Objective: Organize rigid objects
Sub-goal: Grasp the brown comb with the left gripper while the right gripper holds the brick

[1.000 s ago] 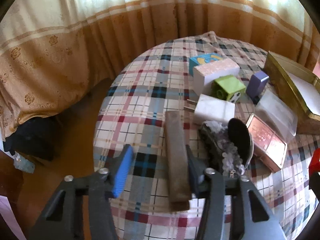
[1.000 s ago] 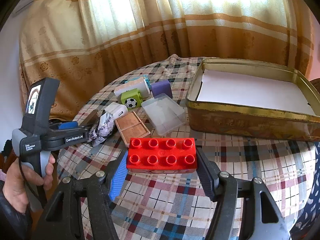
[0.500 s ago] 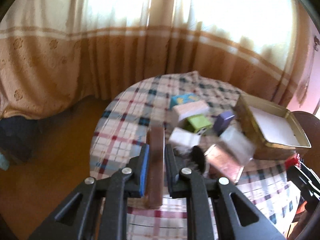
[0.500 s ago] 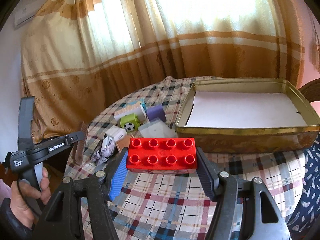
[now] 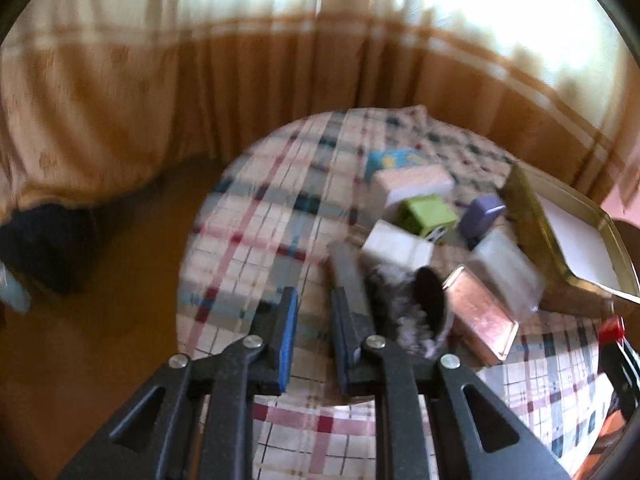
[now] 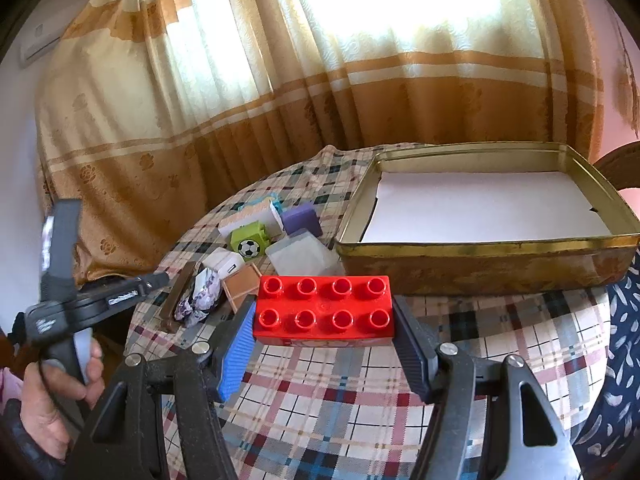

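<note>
My right gripper (image 6: 325,318) is shut on a red eight-stud brick (image 6: 324,306), held by its short ends above the plaid tablecloth in front of the gold tin (image 6: 480,248). The tin is lined with white paper. My left gripper (image 5: 314,295) has its jaws drawn close, with only tablecloth in the narrow gap. A long brown bar (image 5: 347,272) lies on the table just beside its right finger. From the right wrist camera, the left gripper (image 6: 158,280) hovers at the table's left edge, next to the brown bar (image 6: 180,292). The left wrist view is blurred.
A cluster sits left of the tin: a green football cube (image 6: 248,240), a purple box (image 6: 302,218), a clear plastic box (image 6: 302,256), a copper flat case (image 6: 242,284), a white block (image 6: 224,262) and a crumpled wrapper (image 6: 200,296). A hand (image 6: 60,380) grips the left gripper's handle. The floor drops away at left.
The left jaws closed on the brown bar and lifted it; now the bar lies on the table again, outside the closed jaws. The right gripper rose slightly with the red brick.
</note>
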